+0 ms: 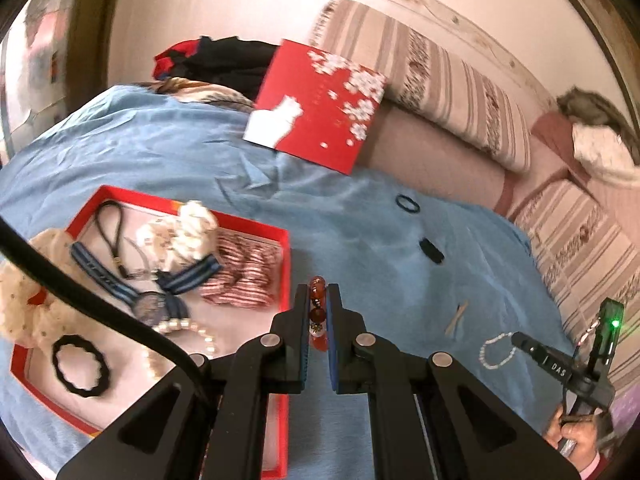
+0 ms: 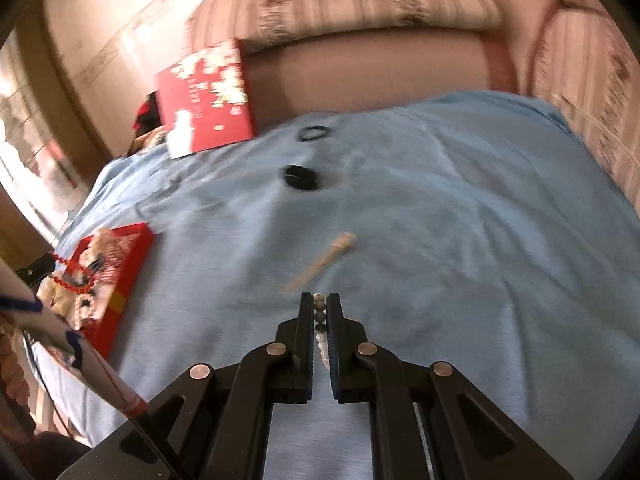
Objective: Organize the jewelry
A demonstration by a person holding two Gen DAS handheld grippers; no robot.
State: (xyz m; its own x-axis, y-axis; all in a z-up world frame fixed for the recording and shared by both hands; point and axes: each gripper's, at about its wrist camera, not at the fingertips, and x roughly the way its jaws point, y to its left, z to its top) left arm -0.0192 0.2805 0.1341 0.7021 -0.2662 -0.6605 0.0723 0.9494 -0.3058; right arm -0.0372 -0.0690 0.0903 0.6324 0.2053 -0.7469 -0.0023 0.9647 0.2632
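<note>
My left gripper (image 1: 318,292) is shut on a red bead bracelet (image 1: 317,286) and holds it just right of the red tray (image 1: 285,264). The tray holds scrunchies, a striped one (image 1: 240,272), a blue watch (image 1: 150,304), a pearl string (image 1: 192,330) and a black hair tie (image 1: 80,366). My right gripper (image 2: 320,300) is shut on a white pearl bracelet (image 2: 321,338), which hangs from it in the left wrist view (image 1: 496,350). The red bracelet also shows over the tray in the right wrist view (image 2: 74,278).
On the blue cloth (image 1: 360,220) lie a black hair tie (image 1: 407,203), a black clip (image 1: 431,251) and a beige hair pin (image 2: 320,263). A red lid with white flowers (image 1: 316,104) leans against the striped sofa cushions (image 1: 460,80). Dark clothes (image 1: 216,60) lie behind.
</note>
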